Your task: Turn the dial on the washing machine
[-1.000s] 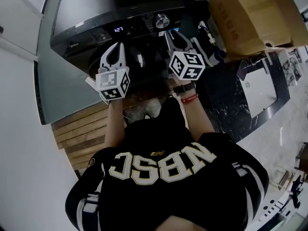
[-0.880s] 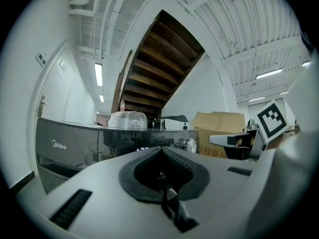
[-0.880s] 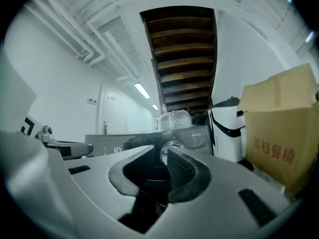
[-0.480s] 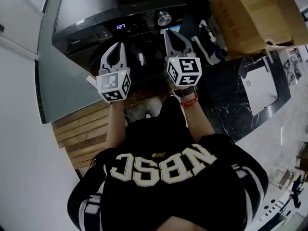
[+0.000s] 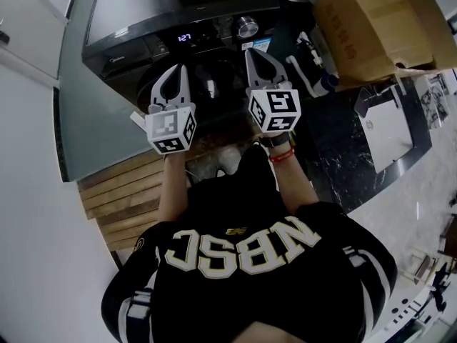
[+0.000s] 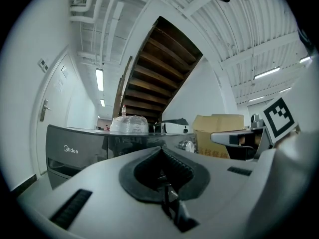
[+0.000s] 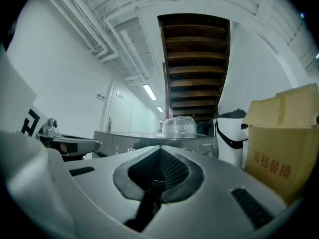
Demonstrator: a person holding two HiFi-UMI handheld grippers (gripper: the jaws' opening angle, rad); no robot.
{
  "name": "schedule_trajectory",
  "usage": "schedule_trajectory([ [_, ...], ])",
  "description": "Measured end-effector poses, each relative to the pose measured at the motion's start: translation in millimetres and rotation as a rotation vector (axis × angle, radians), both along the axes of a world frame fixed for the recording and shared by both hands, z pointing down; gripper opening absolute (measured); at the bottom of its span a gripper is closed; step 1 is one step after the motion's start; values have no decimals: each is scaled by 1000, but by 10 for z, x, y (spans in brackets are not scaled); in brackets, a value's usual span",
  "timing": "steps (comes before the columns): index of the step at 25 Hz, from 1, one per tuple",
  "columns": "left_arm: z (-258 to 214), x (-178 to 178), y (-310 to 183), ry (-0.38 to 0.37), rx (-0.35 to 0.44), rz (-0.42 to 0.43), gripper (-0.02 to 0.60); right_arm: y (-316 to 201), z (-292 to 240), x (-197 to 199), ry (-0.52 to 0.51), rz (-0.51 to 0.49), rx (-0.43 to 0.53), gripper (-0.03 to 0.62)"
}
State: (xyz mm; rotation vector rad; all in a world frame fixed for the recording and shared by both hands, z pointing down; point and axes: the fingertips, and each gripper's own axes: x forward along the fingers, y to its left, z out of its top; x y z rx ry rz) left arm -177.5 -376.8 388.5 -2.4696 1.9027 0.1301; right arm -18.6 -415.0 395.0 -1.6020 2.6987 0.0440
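we are holding both grippers level and side by side in front of our chest, pointing them away from us at the front of the washing machine (image 5: 136, 13), so that the jaws are lining up with its control panel rather than with its top.

the left gripper (image 5: 176, 70) is clenching its jaws on nothing and standing left of the work, near the lit display (image 5: 184, 38). we judge that it is serving as a bystander here.

the right gripper (image 5: 253, 51) has just been closing its jaws. they are now meeting tip to tip with nothing between them. it is standing just near of the dial (image 5: 248, 26) and almost in line with it, apart from it.

the dial is sitting at the right end of the panel, at the far side of both grippers. its face is pointing out of the panel toward us, and its axis is running level, near to far. we cannot read its setting mark.

this arrangement is fitting two stages: jaws shut short of the dial on the way in, or let go and drawn clear after a turn.

farther right, a cardboard box (image 5: 360, 20) is standing beside the machine.
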Motion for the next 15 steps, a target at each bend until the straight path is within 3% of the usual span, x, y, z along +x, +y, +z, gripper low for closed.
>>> schedule_trajectory([
  [15,26,-116,209,34,-7,-13,14,251,97,-182,-18,-29,-34,6],
])
